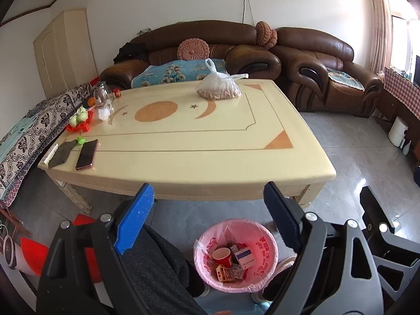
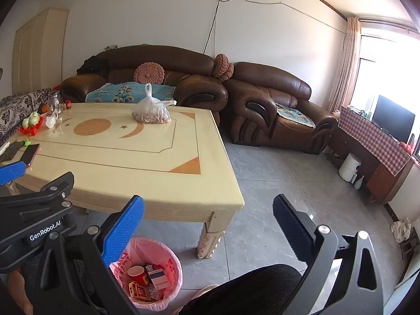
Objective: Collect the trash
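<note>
A pink-lined trash bin (image 1: 270,239) (image 2: 173,262) stands on the floor in front of the cream table (image 1: 183,141) (image 2: 131,157). Inside it lie a red paper cup (image 1: 221,256) (image 2: 136,275), a blue-and-white carton (image 1: 244,258) (image 2: 158,278) and small packets. My left gripper (image 1: 210,212) hangs above the bin, open, nothing between its fingers. My right gripper (image 2: 207,223) is open too and holds nothing; it hovers over the floor right of the bin. A tied plastic bag of nuts (image 1: 219,86) (image 2: 151,114) sits on the table's far side.
On the table's left end lie a phone (image 1: 87,155), a dark cloth (image 1: 61,153), a red fruit tray (image 1: 80,120) and a glass jar (image 1: 101,95). Brown sofas (image 1: 315,71) (image 2: 267,105) stand behind. A person's knees (image 1: 155,262) (image 2: 249,288) flank the bin.
</note>
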Tool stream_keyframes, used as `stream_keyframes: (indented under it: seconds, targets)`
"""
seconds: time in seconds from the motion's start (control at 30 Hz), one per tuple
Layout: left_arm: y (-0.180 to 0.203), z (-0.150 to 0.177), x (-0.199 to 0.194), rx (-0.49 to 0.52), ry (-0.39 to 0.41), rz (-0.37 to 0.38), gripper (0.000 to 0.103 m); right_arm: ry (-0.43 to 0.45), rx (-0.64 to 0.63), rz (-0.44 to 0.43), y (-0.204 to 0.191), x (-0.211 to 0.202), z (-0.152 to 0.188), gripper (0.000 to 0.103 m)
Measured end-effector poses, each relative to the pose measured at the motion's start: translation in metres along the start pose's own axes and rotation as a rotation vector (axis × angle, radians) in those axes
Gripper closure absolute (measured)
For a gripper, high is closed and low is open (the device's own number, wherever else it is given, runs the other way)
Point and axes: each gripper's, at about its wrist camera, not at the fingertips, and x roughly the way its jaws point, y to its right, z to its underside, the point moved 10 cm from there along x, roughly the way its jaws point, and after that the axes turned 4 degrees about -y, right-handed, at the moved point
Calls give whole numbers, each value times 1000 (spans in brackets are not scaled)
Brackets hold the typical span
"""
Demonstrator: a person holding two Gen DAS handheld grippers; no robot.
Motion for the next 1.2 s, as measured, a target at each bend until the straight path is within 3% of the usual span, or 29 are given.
stream_keyframes:
  seconds: [0.2,0.37,1.2]
  targets:
    - [-1,-8,-23,-6,57,-19,16,9,36,-1,8,-13,-5,7]
    - [2,-8,-24,-29,36,43,15,14,49,17,15,-20,-7,7]
    - [-3,-6,-26,-33,41,28,15,26,43,28,12,-23,-7,7]
